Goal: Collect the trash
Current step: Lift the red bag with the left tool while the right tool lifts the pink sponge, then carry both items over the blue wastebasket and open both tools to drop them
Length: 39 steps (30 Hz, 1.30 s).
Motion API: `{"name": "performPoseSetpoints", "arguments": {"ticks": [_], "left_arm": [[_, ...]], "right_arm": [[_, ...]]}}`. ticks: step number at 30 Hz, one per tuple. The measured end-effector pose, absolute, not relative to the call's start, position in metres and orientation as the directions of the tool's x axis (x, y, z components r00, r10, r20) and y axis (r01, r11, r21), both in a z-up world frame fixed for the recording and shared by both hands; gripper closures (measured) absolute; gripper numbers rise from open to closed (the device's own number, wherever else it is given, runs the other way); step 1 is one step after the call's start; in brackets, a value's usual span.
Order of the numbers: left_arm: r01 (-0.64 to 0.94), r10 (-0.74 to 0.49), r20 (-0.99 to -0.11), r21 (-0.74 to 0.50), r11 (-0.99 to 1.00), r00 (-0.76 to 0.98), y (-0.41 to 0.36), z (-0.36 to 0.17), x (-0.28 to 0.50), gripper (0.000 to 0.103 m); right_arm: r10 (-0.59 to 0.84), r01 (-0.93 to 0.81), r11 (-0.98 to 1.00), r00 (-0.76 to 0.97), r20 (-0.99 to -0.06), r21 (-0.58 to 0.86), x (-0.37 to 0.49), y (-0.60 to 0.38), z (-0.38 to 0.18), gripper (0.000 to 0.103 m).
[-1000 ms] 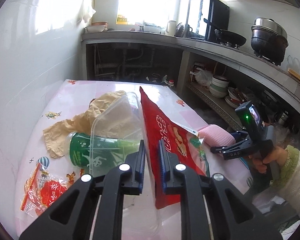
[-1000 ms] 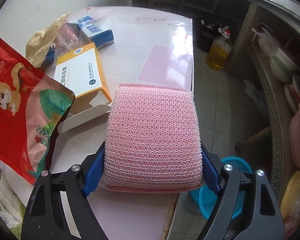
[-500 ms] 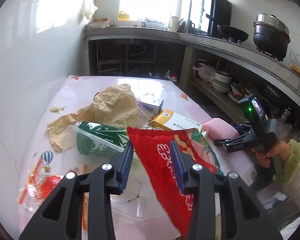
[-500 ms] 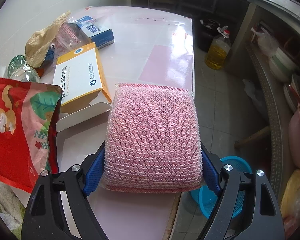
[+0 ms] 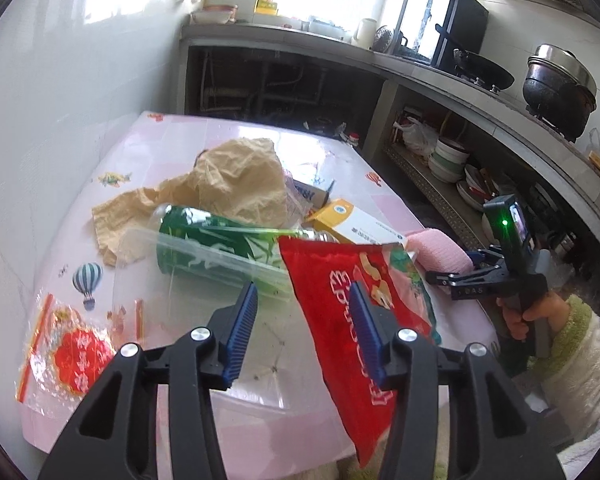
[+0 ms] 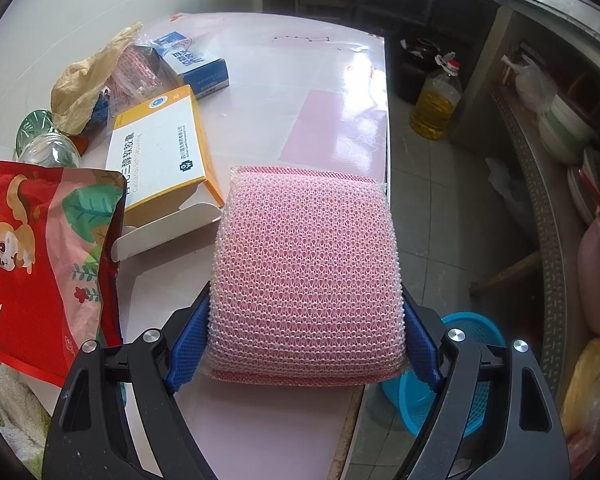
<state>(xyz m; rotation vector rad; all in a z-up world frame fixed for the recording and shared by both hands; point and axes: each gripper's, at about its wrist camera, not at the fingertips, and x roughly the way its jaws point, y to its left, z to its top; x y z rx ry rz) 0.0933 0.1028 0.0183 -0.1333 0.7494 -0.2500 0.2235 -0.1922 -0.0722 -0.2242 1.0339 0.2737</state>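
Observation:
My left gripper (image 5: pixel 304 320) is open; a red snack bag (image 5: pixel 340 312) lies loose across its right finger and hangs over the table's near edge. It also shows in the right wrist view (image 6: pixel 40 264). My right gripper (image 6: pixel 304 344) is shut on a pink mesh sponge (image 6: pixel 306 276), seen from the left wrist view too (image 5: pixel 440 250), held above the table's right edge. A green-labelled bottle (image 5: pixel 220 242) lies behind a clear plastic tub (image 5: pixel 204 276). Crumpled brown paper (image 5: pixel 236 184) lies beyond.
A yellow box (image 6: pixel 160 148) with an open flap and a blue box (image 6: pixel 192 64) lie on the pink table (image 6: pixel 320 92). A red-printed wrapper (image 5: pixel 72 352) lies at near left. A blue basket (image 6: pixel 476 392) stands on the floor beside an oil bottle (image 6: pixel 436 104).
My left gripper opened and let go of the red snack bag, which sagged down to the right. The right gripper stayed still with the sponge.

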Motion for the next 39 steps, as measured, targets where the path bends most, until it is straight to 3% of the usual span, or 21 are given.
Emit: {"name": "performPoseSetpoints", "arguments": {"ticks": [6,9,11,13,28,39], "left_arm": [[0.174,-0.334,-0.679,-0.295,0.94,0.653,0.106,0.01,0.083,0.061],[0.177,-0.347,-0.693,-0.306,0.935,0.632,0.102,0.003,0.084,0.077],[0.181,-0.365,-0.691,-0.327,0.928,0.624,0.101,0.003,0.084,0.095],[0.187,-0.377,-0.681,-0.338,0.922,0.627,0.101,0.005,0.083,0.098],[0.309,-0.424,-0.545,-0.294,0.905,0.723,0.083,0.054,0.056,0.101],[0.454,-0.55,-0.47,-0.311,0.835,0.69,0.038,0.086,0.066,0.102]], "right_arm": [[0.124,-0.326,0.944,0.482,-0.867,-0.046,0.223,-0.192,-0.073,0.024],[0.127,-0.323,0.946,0.483,-0.866,-0.041,0.223,-0.192,-0.072,0.024],[0.126,-0.324,0.945,0.484,-0.866,-0.044,0.223,-0.192,-0.072,0.024],[0.124,-0.322,0.946,0.487,-0.865,-0.046,0.223,-0.192,-0.071,0.024],[0.138,-0.272,0.962,0.538,-0.832,-0.016,0.208,-0.202,-0.068,0.027],[0.218,-0.091,0.973,0.653,-0.726,0.211,0.159,-0.272,-0.044,0.028]]}}
